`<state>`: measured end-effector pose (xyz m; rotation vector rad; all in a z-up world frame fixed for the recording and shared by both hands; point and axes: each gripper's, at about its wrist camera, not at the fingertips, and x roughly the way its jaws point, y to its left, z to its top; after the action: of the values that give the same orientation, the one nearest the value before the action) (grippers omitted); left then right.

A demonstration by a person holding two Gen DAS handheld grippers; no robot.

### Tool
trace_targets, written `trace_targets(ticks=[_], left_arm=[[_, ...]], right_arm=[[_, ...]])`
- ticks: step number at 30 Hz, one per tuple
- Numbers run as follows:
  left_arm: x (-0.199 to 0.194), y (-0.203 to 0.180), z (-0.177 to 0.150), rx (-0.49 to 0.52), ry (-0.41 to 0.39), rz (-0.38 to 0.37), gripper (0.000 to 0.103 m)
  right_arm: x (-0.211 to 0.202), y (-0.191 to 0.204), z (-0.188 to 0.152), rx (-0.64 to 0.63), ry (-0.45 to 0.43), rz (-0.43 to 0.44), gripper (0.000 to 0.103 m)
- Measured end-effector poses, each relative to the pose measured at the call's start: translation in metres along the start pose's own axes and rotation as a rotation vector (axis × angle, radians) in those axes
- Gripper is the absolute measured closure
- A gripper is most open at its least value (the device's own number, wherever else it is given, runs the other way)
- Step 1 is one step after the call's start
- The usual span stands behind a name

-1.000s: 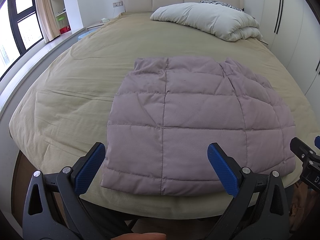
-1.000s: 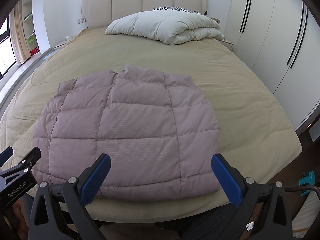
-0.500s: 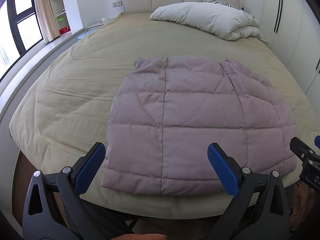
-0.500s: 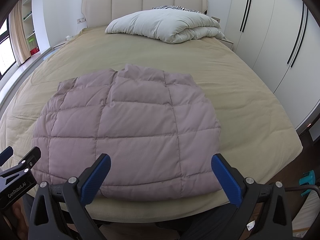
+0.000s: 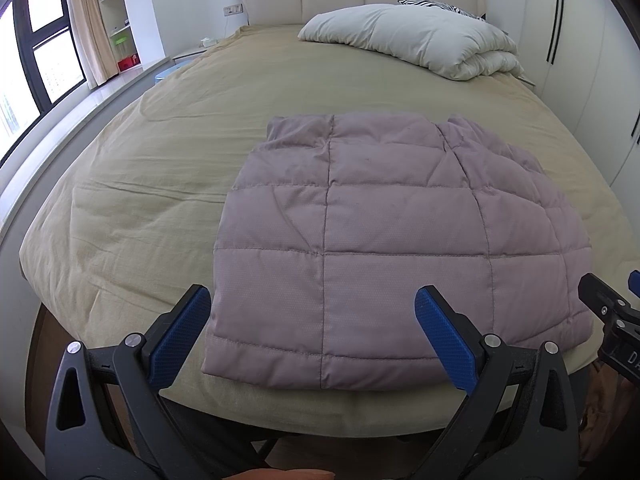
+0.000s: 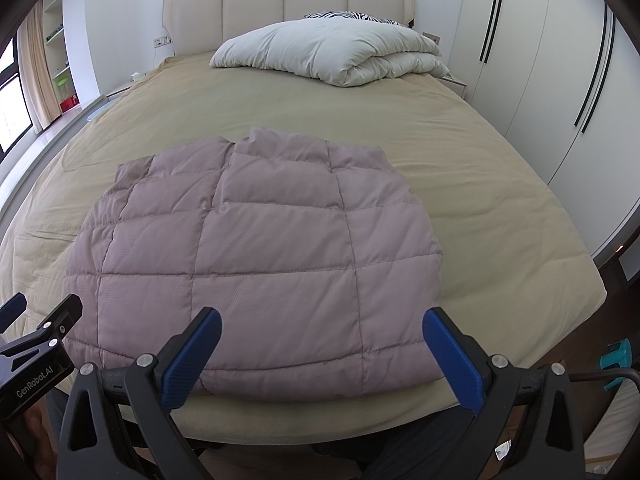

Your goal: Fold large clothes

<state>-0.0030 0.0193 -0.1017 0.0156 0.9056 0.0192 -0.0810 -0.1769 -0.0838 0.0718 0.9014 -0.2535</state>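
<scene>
A mauve quilted puffer jacket (image 5: pixel 392 248) lies folded into a flat rectangle on the beige bed (image 5: pixel 160 160), near its front edge. It also shows in the right wrist view (image 6: pixel 260 264). My left gripper (image 5: pixel 316 340) is open and empty, held just in front of the jacket's near hem. My right gripper (image 6: pixel 320 356) is open and empty, also just short of the near hem. The right gripper's tip (image 5: pixel 612 320) shows at the right edge of the left wrist view. The left gripper's tip (image 6: pixel 40 344) shows at the left edge of the right wrist view.
A folded white duvet (image 6: pixel 332 56) and a zebra-print pillow (image 6: pixel 352 16) lie by the headboard (image 6: pixel 280 4). White wardrobes (image 6: pixel 540 60) stand at the right. A window and shelves (image 5: pixel 48 48) are at the left. The bed's front edge drops to dark floor.
</scene>
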Motion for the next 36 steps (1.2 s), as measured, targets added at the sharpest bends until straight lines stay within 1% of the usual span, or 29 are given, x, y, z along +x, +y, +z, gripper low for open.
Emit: trace_targets(ticks=[36], left_arm=[[0.0004, -0.0023, 0.0013, 0.004, -0.003, 0.002, 0.000]], right_arm=[[0.0009, 0.0004, -0.0018, -0.001, 0.001, 0.002, 0.000]])
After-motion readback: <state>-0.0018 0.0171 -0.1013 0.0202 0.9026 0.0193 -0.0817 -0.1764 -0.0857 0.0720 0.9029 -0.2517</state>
